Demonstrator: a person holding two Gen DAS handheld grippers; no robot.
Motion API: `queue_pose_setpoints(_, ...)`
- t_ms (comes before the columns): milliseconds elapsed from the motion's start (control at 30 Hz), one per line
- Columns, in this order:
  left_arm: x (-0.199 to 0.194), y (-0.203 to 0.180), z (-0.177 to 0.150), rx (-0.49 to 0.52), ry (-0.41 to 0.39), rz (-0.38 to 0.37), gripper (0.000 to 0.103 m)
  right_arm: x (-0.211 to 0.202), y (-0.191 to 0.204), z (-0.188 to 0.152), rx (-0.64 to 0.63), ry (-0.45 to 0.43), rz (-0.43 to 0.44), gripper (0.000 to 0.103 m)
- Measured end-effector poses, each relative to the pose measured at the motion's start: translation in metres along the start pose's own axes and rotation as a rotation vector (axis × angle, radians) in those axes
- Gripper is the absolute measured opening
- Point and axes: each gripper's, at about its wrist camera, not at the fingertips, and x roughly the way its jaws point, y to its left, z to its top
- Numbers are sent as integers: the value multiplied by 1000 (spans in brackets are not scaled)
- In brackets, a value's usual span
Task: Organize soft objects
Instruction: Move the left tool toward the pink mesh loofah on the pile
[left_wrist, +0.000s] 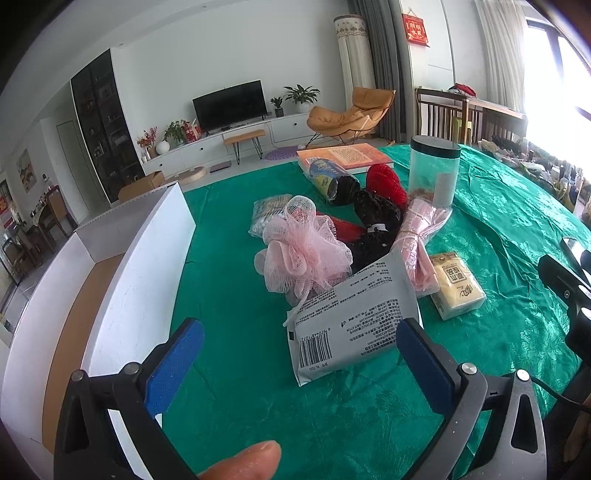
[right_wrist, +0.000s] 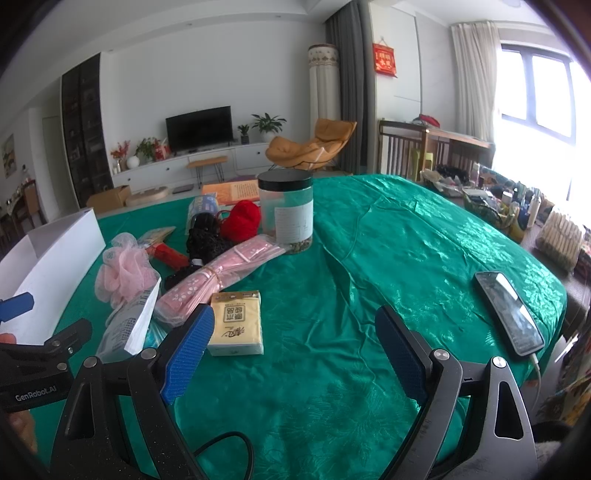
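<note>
Both tongs gape wide, holding nothing: the left gripper (left_wrist: 301, 363) hovers just short of a grey packet (left_wrist: 351, 314), the right gripper (right_wrist: 295, 354) beside a yellow tissue pack (right_wrist: 236, 325). Behind the packet lies a pink mesh pouf (left_wrist: 301, 247). A white box (left_wrist: 140, 273) stands left on the green tablecloth (right_wrist: 388, 258); a television (left_wrist: 229, 105) is beyond.

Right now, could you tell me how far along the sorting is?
Nothing looks done: the box shows no items inside. Nothing is in hand; both the left gripper and right gripper are open. The loofah, pouch and tissues still lie on the table.
</note>
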Motion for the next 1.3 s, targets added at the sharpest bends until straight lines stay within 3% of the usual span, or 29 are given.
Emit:
queue_pose_setpoints(900,15,-10,-15,26,54,-27,103,0,0,0,2,1,1,91)
queue_pose_setpoints(1300,57,-9,-39,17,206,-53,103,1,-1,0,4,3,3,91)
